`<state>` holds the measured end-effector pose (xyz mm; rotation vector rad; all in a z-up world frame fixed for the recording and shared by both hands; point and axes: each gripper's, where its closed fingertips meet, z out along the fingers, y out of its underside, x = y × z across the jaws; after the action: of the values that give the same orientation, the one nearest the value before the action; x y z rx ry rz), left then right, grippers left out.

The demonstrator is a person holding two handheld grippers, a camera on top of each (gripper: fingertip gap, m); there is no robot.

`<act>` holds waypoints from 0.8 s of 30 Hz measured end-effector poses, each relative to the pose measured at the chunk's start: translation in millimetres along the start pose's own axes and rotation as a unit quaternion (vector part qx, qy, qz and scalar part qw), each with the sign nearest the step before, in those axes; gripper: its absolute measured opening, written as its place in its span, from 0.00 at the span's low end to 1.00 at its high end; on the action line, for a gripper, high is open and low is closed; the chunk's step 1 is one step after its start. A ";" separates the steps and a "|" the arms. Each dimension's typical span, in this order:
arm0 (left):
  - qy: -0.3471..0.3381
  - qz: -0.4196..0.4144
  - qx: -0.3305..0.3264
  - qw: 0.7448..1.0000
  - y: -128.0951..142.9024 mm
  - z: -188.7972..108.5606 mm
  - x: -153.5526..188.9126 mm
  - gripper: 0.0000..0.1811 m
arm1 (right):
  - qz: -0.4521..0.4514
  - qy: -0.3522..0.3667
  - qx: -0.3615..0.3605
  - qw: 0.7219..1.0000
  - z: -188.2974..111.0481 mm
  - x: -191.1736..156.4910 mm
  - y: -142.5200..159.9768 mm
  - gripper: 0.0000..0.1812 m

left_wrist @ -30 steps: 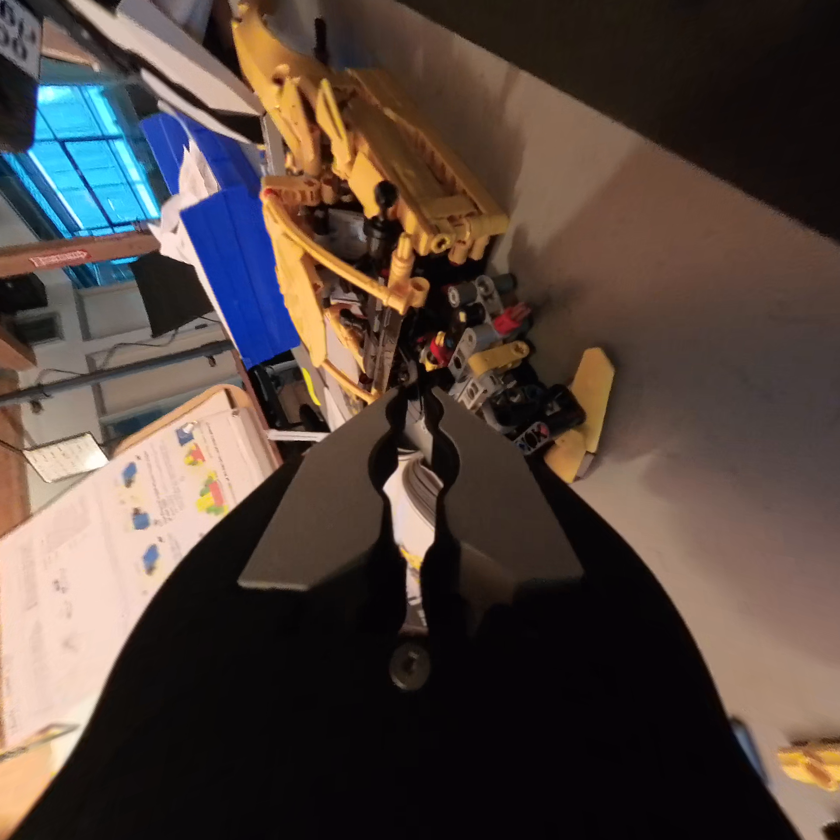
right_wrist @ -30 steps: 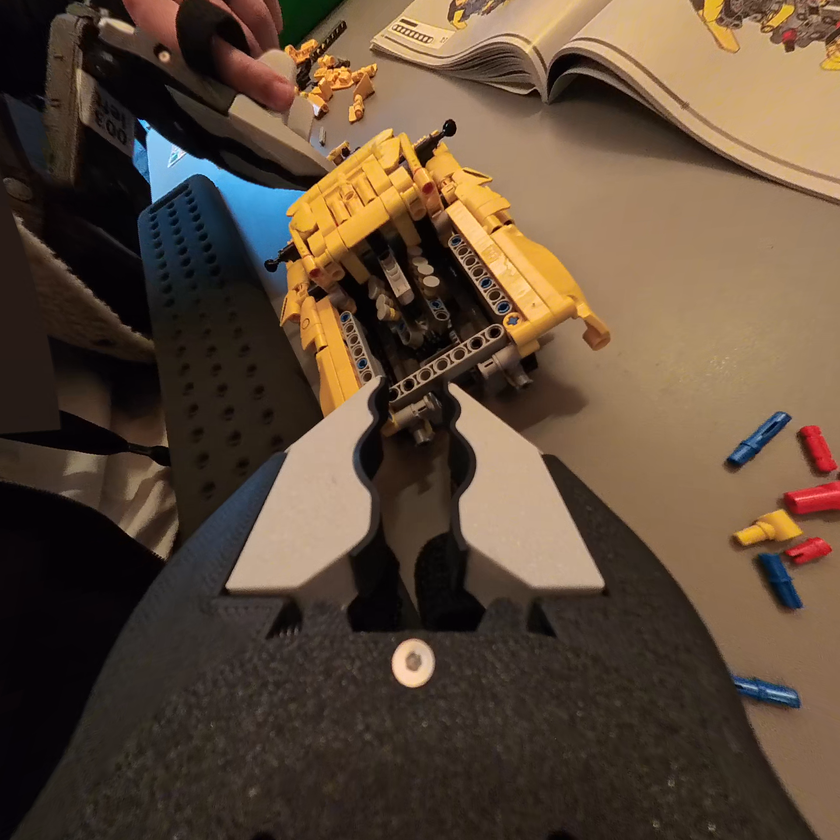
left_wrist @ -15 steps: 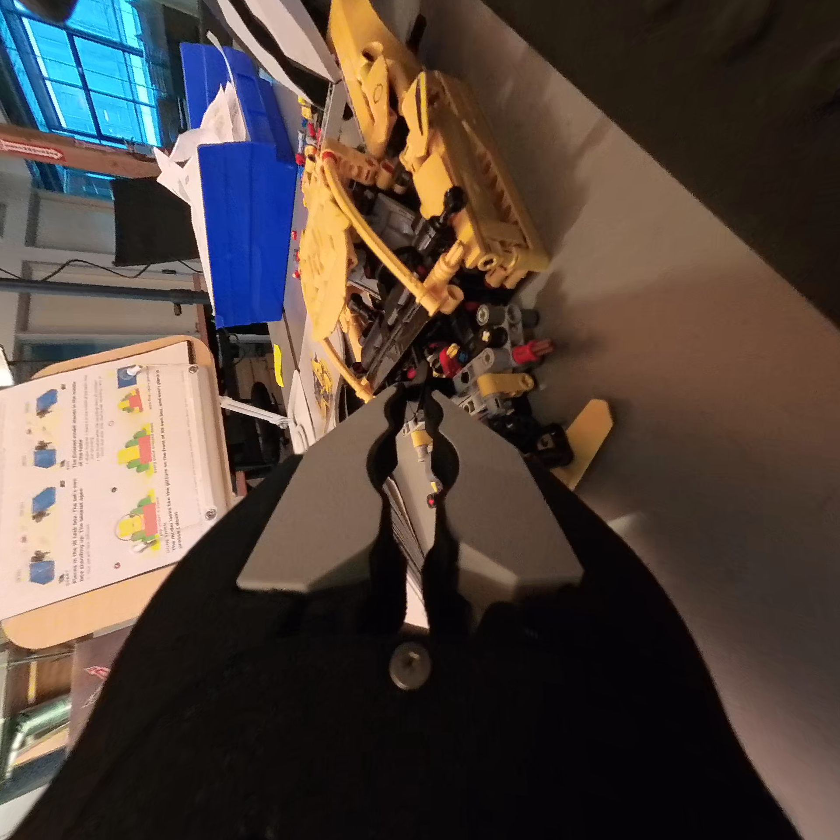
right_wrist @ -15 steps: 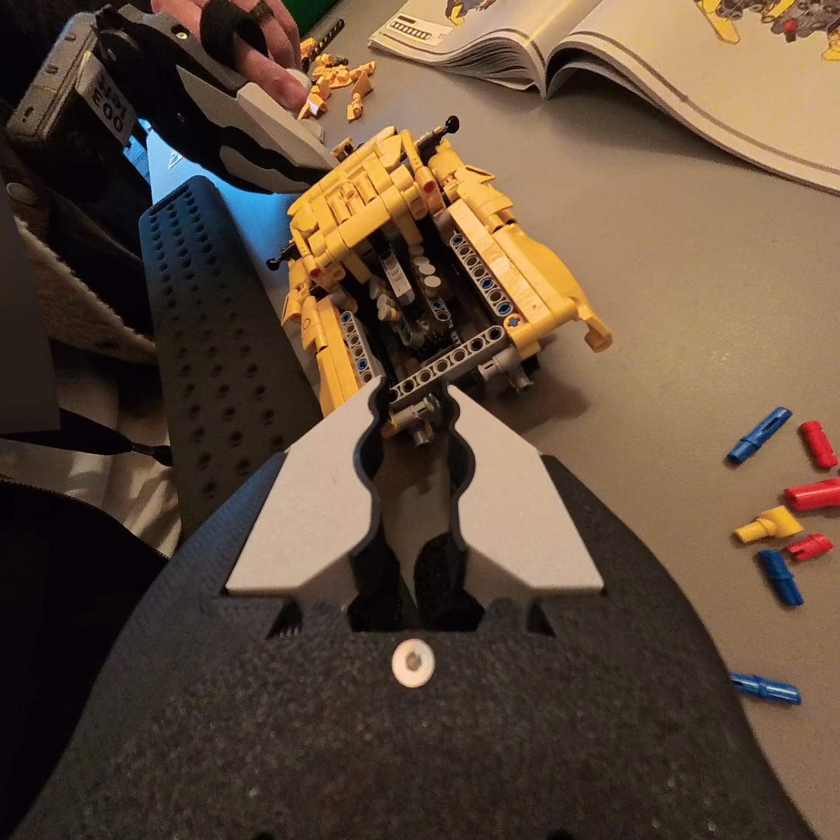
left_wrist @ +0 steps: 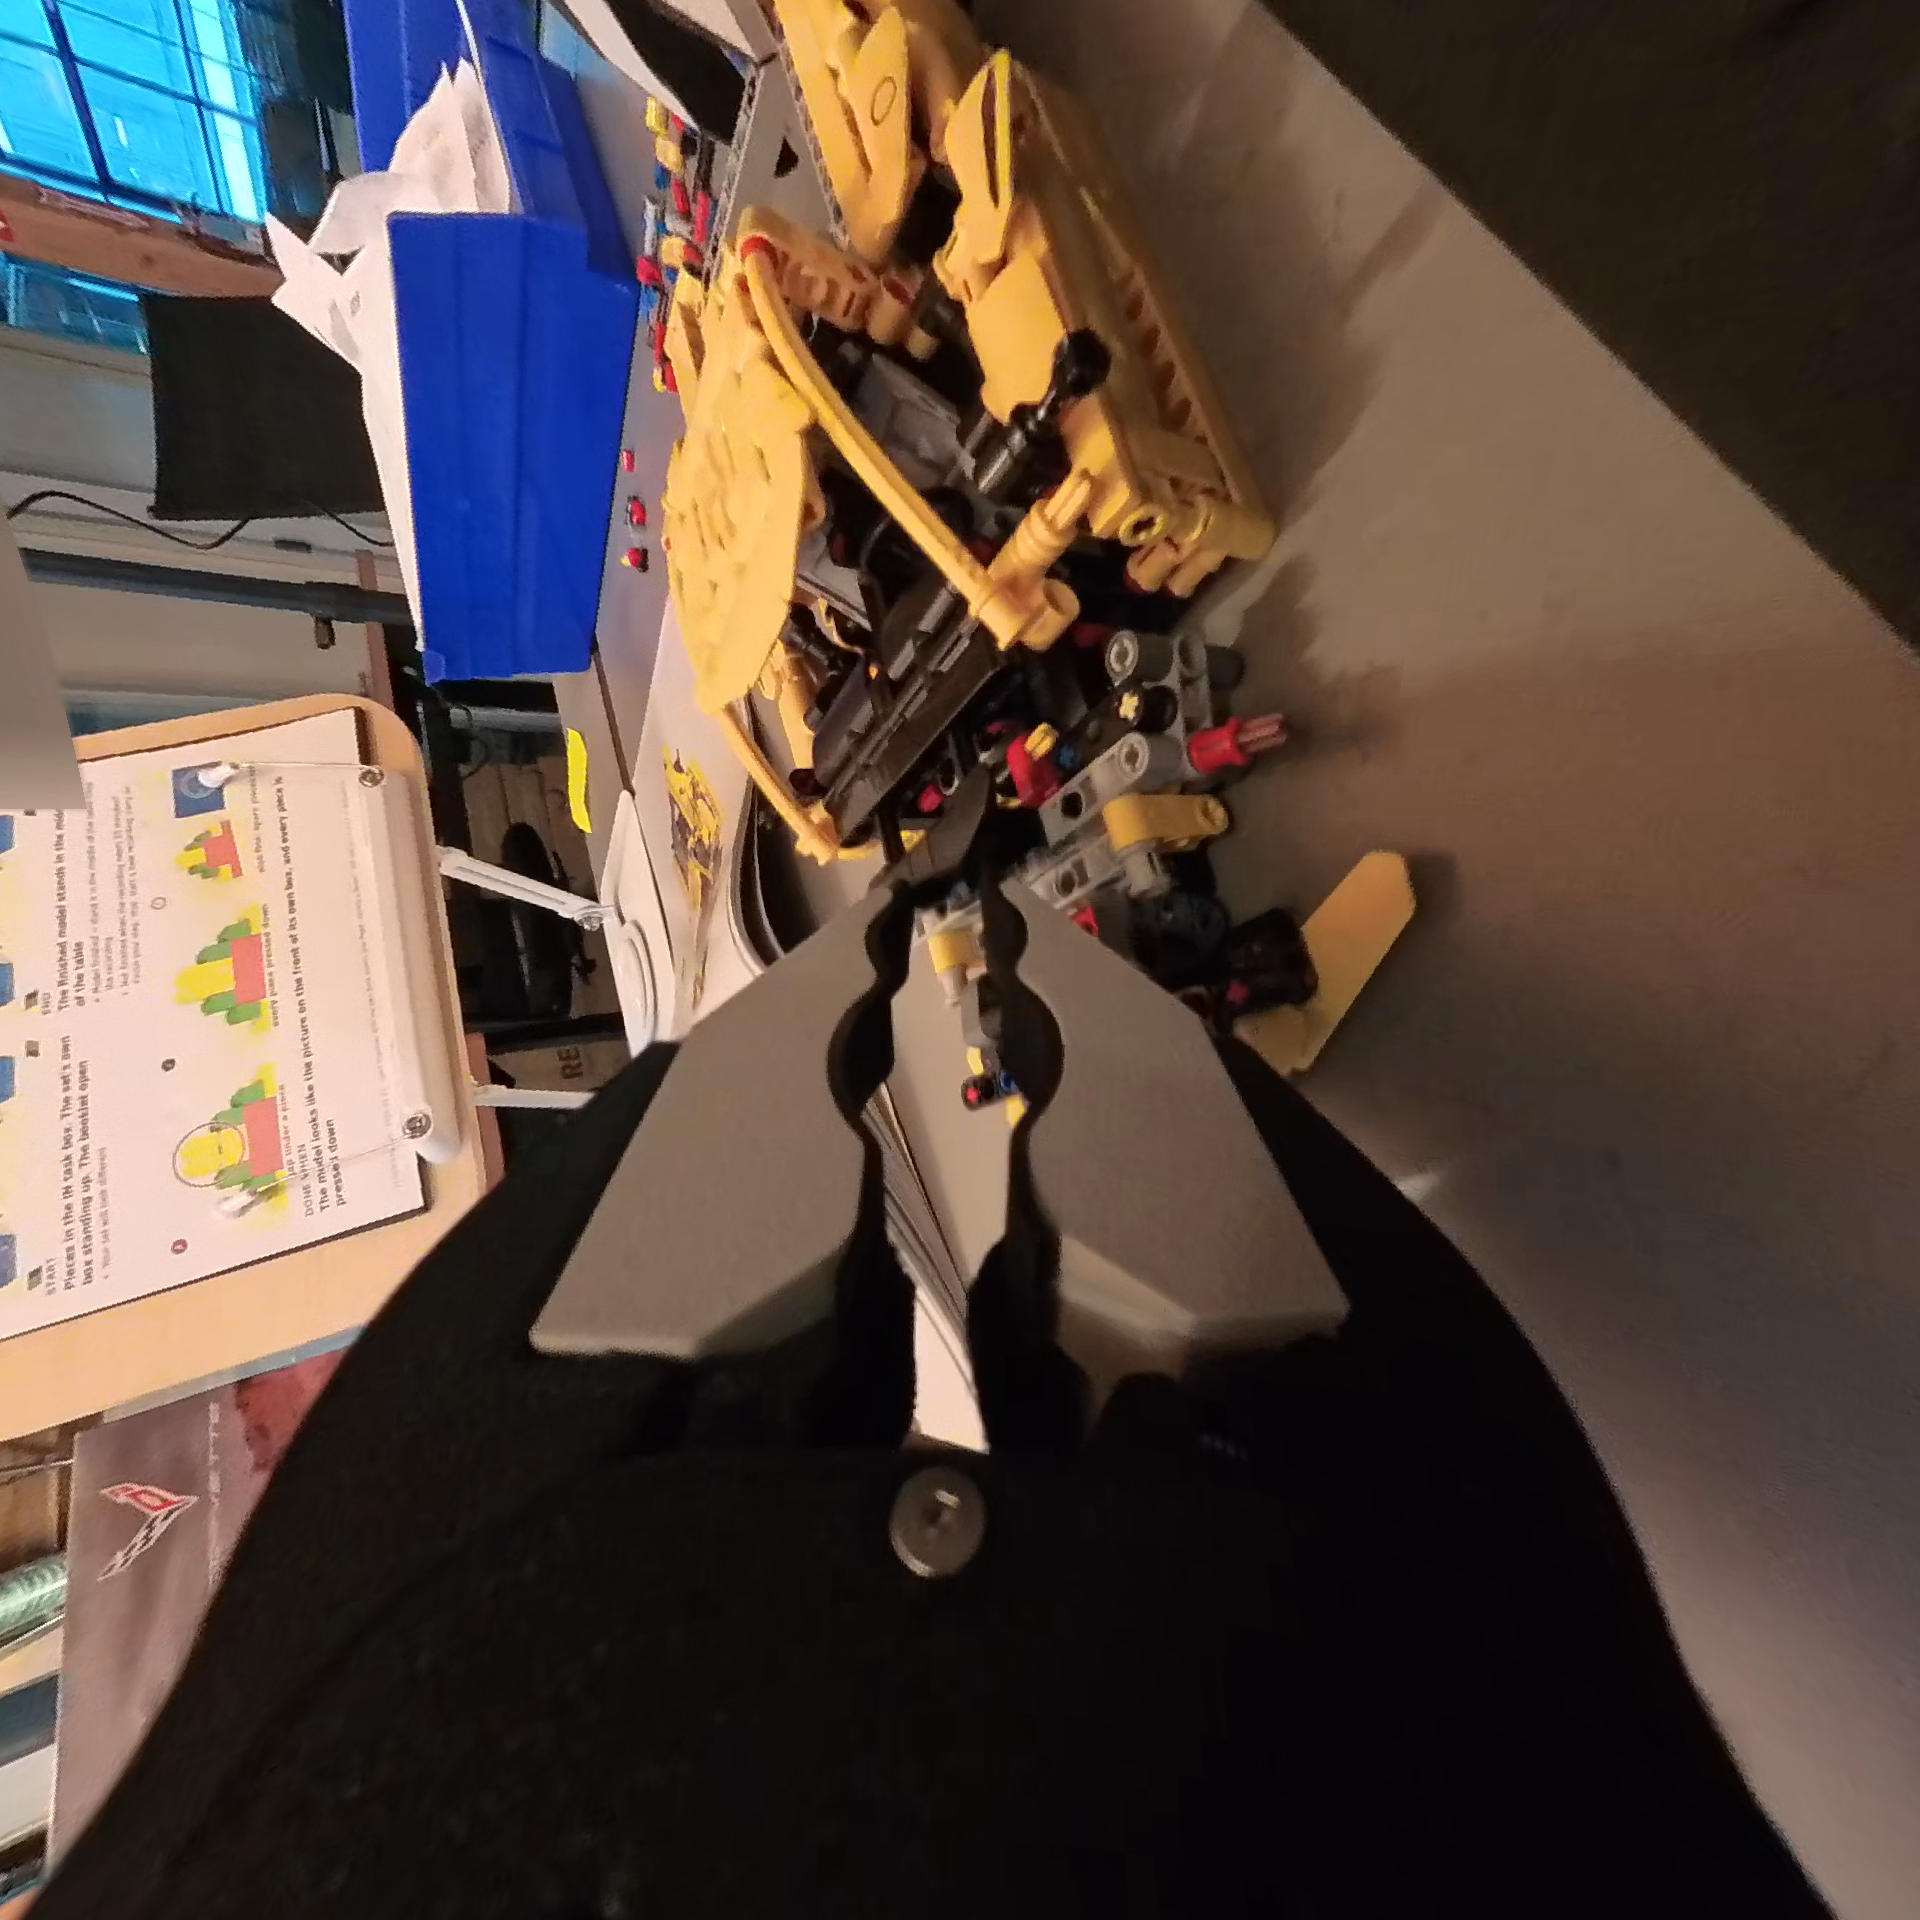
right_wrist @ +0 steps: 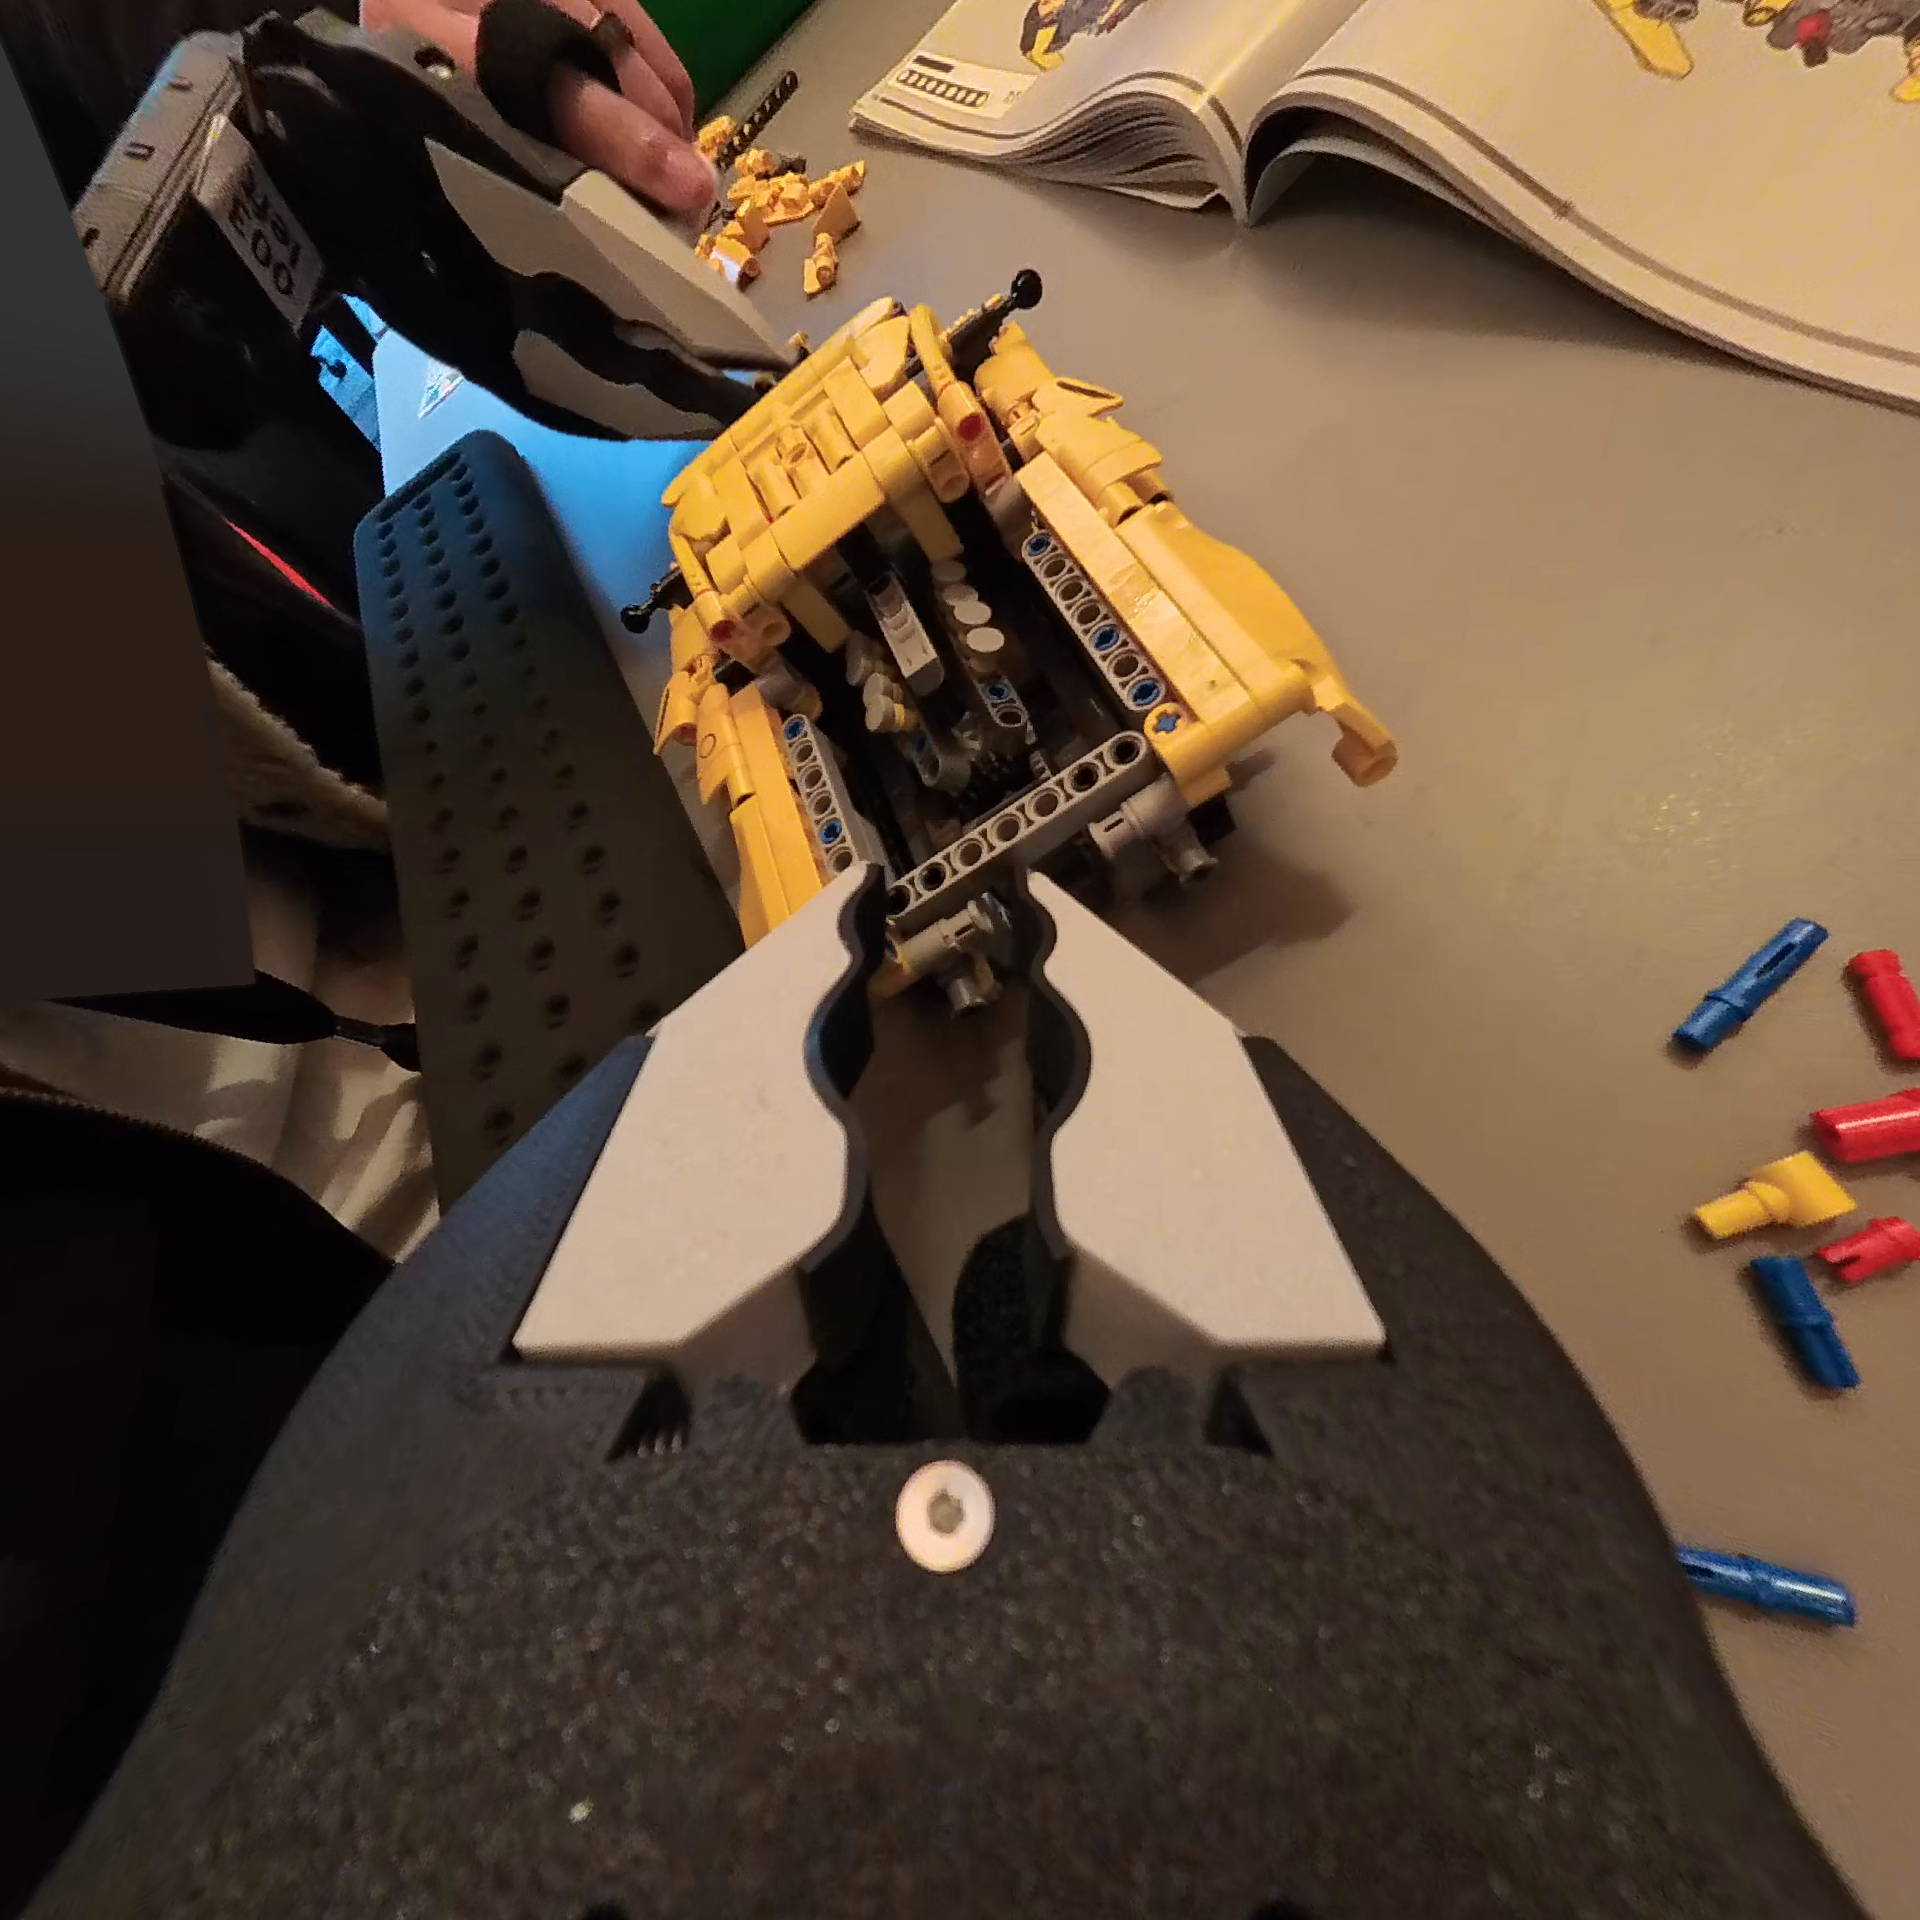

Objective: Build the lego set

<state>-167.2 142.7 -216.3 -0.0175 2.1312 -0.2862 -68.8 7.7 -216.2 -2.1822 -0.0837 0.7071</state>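
Right wrist view only: loose pins beside yellow model.

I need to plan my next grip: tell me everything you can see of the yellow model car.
The yellow model car is a half-built plastic beam-and-pin build, resting on the grey table. Yellow panels form both flanks; the middle is open, showing grey and black parts. A grey holed beam spans the near end. The right gripper has its jaws open around a grey connector there; the left gripper meets the far end.
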 end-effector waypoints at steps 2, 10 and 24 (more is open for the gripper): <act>0.007 -0.005 -0.011 1.000 6.7 -1.0 1.0 0.07 | 0.002 -0.003 0.000 1.000 -0.3 -0.5 0.1 0.13; -0.007 0.027 -0.019 0.999 15.1 4.9 -7.3 0.07 | -0.012 -0.020 0.006 1.000 -9.6 -5.8 -2.6 0.16; -0.052 0.168 -0.015 0.984 10.4 12.6 -13.3 0.07 | 0.073 0.038 0.042 0.996 -13.2 29.6 -12.5 0.18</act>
<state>-148.4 151.9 -214.0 0.3015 1.9949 -0.0520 -35.1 15.3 -213.9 -2.1463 0.1434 0.6945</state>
